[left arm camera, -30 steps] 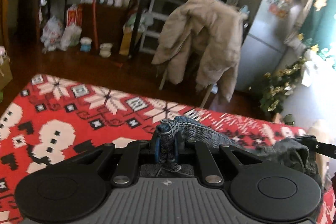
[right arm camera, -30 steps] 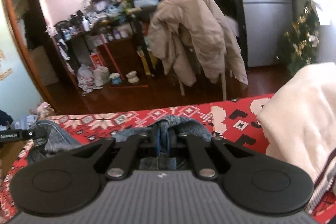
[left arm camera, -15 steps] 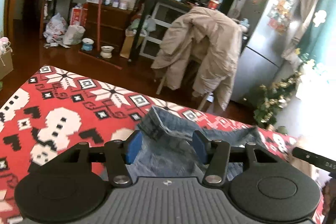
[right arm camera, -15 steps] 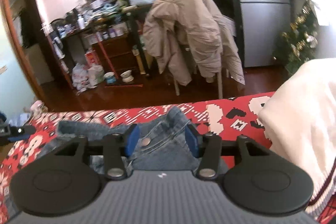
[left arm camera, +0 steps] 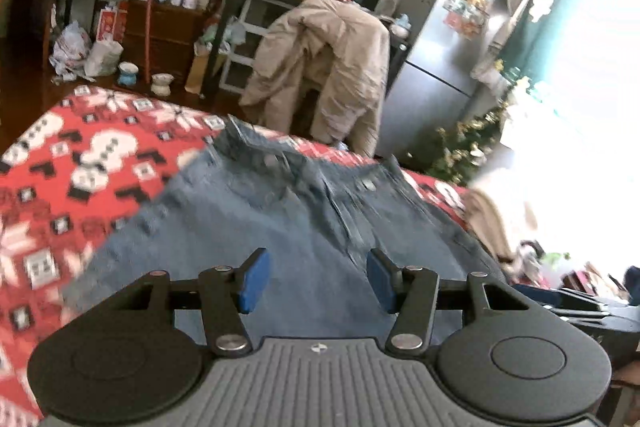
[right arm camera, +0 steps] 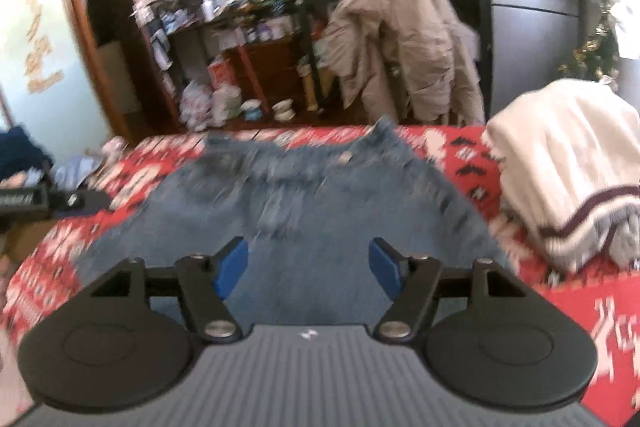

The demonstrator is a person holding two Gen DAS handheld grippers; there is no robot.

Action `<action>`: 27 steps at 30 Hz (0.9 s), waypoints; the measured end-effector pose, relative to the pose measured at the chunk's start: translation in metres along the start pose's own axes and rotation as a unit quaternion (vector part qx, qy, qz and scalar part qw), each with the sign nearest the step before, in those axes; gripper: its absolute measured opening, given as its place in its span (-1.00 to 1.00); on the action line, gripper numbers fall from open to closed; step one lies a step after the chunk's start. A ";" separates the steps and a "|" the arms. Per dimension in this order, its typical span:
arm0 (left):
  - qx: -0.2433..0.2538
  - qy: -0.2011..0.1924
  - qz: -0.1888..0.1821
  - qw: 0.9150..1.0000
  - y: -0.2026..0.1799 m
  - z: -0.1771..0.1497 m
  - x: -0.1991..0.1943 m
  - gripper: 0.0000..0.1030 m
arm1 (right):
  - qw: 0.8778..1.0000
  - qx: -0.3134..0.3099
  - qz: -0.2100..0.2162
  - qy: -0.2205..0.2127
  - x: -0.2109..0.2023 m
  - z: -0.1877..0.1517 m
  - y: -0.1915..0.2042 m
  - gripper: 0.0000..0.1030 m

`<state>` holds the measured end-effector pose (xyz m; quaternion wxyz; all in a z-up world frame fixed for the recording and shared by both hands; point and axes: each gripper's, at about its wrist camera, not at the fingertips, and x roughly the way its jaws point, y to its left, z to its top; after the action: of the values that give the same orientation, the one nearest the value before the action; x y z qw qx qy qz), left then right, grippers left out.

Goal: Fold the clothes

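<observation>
You had the blue denim jeans (left arm camera: pixel 256 227) laid out on the red snowman-patterned blanket (left arm camera: pixel 60 163), waistband at the far edge toward the chair with the beige coat (left arm camera: pixel 328 75) and the legs running back under both tools. Your left gripper (left arm camera: pixel 312 281) stood with its blue pads apart and nothing pinched between them; only flat denim showed through the gap. Your right gripper (right arm camera: pixel 306 269) was opening, its jaws already wide, and they too held no cloth, with the jeans (right arm camera: pixel 320 211) lying below them.

As far as these views showed, the jeans were spread roughly flat and both tools had let go, so I would judge the laying-out step done or nearly so. No fold was visible yet in the part you could see; the leg ends were out of view, so I cannot tell how they lay. A cream knit garment with a dark stripe (right arm camera: pixel 568 171) sat heaped at the right of the blanket (right arm camera: pixel 580 291), apparently still waiting to be folded.
</observation>
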<state>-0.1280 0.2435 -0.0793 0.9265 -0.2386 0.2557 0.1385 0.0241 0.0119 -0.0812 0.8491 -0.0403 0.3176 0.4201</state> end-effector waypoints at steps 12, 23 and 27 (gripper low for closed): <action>0.148 0.046 -0.033 0.987 -0.059 -0.086 -0.014 -0.52 | 0.998 -0.019 0.048 0.041 -0.050 -0.071 0.054 -0.33; 0.203 0.046 -0.015 0.978 -0.068 -0.110 0.017 -0.52 | 0.998 -0.004 0.044 0.046 -0.040 -0.090 0.055 -0.57; 0.239 0.023 -0.005 0.971 -0.072 -0.118 0.020 -0.52 | 0.996 0.033 0.067 0.045 -0.029 -0.087 0.045 -0.63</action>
<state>-0.1325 0.1249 -0.1525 0.9512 -0.0143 0.3018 0.0628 -0.0663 -0.0085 -0.1247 0.8046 -0.0097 0.3713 0.4633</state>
